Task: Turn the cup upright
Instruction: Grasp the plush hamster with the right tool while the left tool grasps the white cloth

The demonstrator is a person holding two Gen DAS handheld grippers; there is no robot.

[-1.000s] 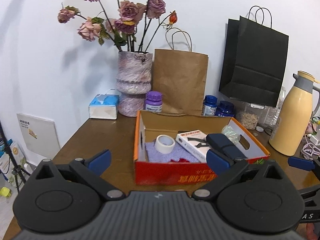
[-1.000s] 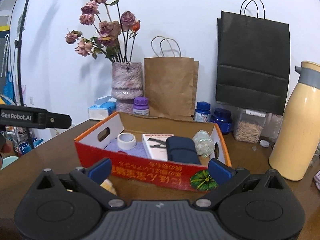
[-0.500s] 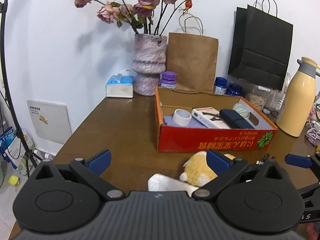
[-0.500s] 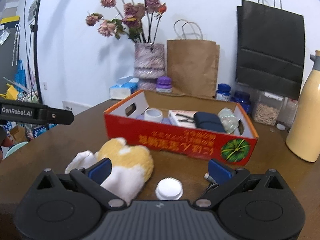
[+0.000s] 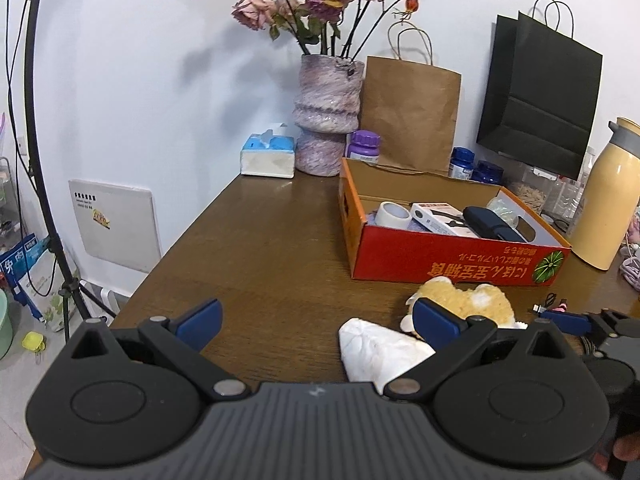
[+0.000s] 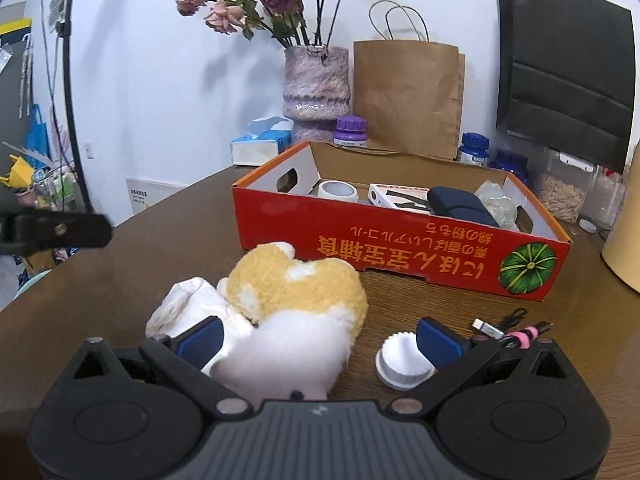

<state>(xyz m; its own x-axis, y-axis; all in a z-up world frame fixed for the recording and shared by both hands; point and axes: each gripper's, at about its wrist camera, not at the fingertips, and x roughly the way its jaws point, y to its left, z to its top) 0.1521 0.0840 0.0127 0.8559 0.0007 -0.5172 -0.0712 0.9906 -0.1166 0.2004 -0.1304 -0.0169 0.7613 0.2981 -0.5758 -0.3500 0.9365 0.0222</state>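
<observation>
So you're in the approach part here, nothing grabbed yet. The cup point(image 6: 404, 362) is that little white one with the fluted rim, sitting mouth-down on the counter point(image 6: 168, 240), right by the right-hand pad of your right gripper point(image 6: 318, 338), partly tucked behind it. Problem is the plush toy point(image 6: 296, 312) is what's actually sitting between the fingers right now, not the cup. The jaws are nearly full width and just starting to close, so I'd hold off squeezing and slide the right gripper over to the right until the cup is centred between the pads.

Go in low so the pads land on the cup's side wall rather than the flared rim, and watch the cables point(image 6: 516, 330) lying just past it on the right. My guess is it's thin and light, so it'll skate away or crush if you pinch hard.

Your left gripper point(image 5: 316, 320) is wide open with nothing held, hovering over bare counter with a crumpled white cloth point(image 5: 376, 348) just inside its right finger. It could pin the toy out of the way.

Cup-wise: flat closed base facing up, ridged edge round it, short and squat. Can't tell the material.
</observation>
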